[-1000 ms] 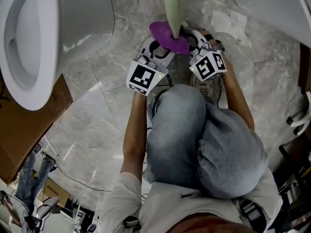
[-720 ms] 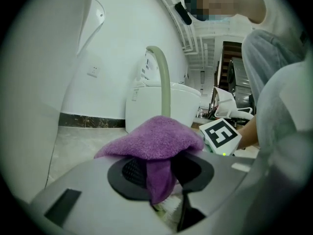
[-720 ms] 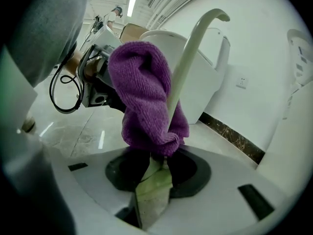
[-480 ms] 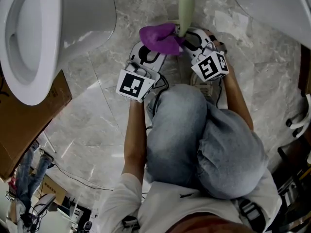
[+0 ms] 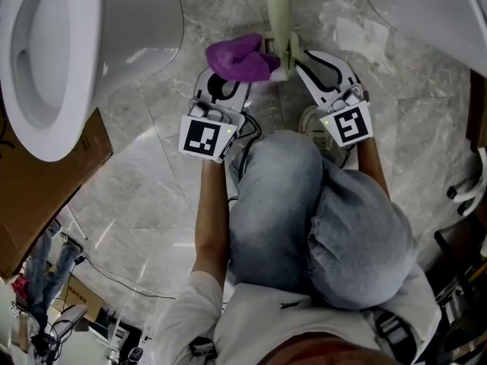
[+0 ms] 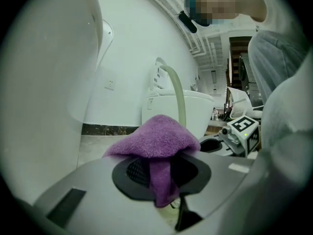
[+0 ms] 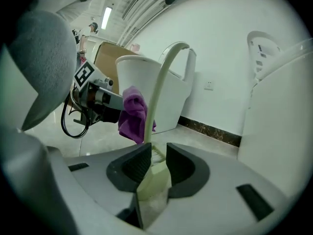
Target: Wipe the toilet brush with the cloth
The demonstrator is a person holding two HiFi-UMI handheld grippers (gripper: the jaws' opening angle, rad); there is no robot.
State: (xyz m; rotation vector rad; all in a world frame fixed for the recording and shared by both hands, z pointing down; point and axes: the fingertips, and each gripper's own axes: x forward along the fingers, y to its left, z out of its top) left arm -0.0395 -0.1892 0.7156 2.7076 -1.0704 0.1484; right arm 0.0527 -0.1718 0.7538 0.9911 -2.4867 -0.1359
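1 person crouches on the marble floor (image 5: 144, 166), 2 knees in jeans (image 5: 319, 219), 1 pair of tongs in each hand, 2 in all. Left tongs (image 6: 160, 177) are clamped tight on 1 purple cloth (image 6: 156, 136). A fold is pinched between the pads and the rest bunches over the tips. Right tongs (image 7: 157, 168) have 1 toilet brush (image 5: 279, 21) between the jaws. Its pale green base and white bristles fill the gap against both pads, and the jaws are closing on it. The brush's 1 curved pale green handle rises up and away from the right tongs. In the head view the cloth sits just left of the handle, low down near the base. It looks to touch it, but contact is hard to confirm from this angle. 2 marker cubes show, 1 on the left tongs (image 5: 204, 137) and 1 on the right (image 5: 350, 125). 1 white toilet (image 5: 46, 52) is at the left with its bowl open. 1 cardboard box (image 5: 46, 204) lies just beside it. 1 white curved fixture (image 5: 441, 6) cuts the top right corner. 1 white scrap of paper (image 5: 358, 33) lies on the floor near the right tongs.
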